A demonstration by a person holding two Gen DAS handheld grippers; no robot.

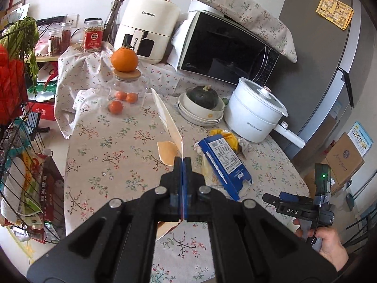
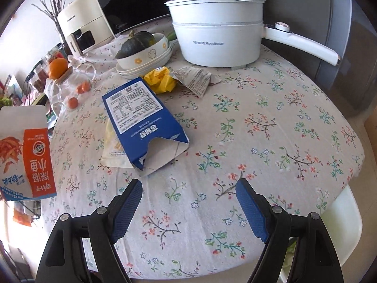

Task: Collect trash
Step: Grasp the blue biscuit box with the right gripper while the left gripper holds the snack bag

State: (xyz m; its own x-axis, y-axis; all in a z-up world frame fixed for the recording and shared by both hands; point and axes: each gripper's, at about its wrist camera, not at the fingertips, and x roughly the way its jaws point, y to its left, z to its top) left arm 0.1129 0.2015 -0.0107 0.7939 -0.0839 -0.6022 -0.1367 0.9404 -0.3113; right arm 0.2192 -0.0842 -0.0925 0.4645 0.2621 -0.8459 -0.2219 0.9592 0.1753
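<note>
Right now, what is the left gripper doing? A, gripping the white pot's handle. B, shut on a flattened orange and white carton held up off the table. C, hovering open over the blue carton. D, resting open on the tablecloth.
B: the left gripper has its fingers pressed together on the edge of the flattened orange and white carton, which hangs clear of the table; the blue carton lies untouched.

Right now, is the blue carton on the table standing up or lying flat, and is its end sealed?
Lying flat. The blue carton rests on its broad side on the tablecloth, label panel facing up. Its near end is torn open, showing the pale inside.
</note>
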